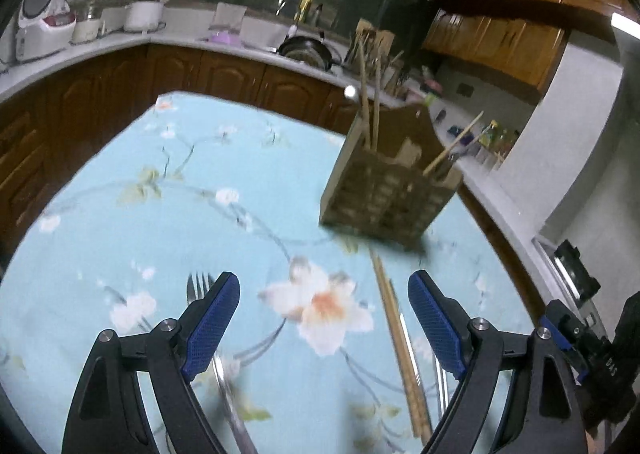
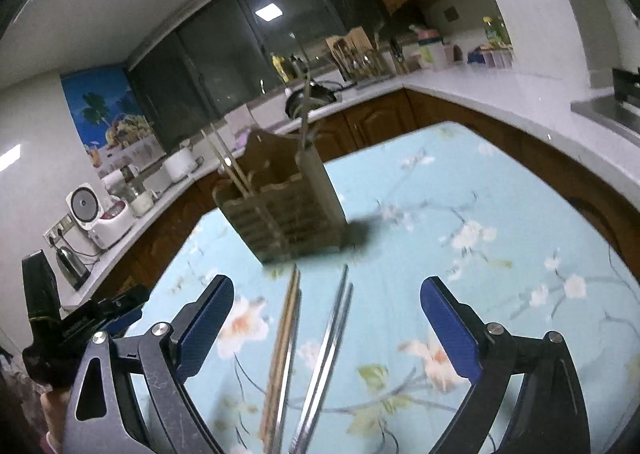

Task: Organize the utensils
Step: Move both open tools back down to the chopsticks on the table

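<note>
Left wrist view: both grippers empty over the table, utensils partly sorted.

Left gripper [image 1: 324, 318] hangs with jaws spread wide, nothing between them; right gripper [image 2: 326, 324] likewise released and empty. Slatted wooden utensil caddy [image 1: 386, 199] stands on the pale blue floral tablecloth [image 1: 160, 181] at about 1 o'clock from the left gripper, at 11 o'clock in the right wrist view. Done so far, by the look of it: a few wooden chopsticks [image 1: 370, 109] already stand upright in its compartments. Left to do: a pair of wooden chopsticks [image 2: 285, 346] and slim metal utensils [image 2: 326, 358] lie flat on the cloth near 6 o'clock of the caddy, and a metal fork [image 1: 197, 286] lies just beside the left gripper's left finger. Blur hides the metal pieces' exact type. Judged roughly part-way through.
</note>
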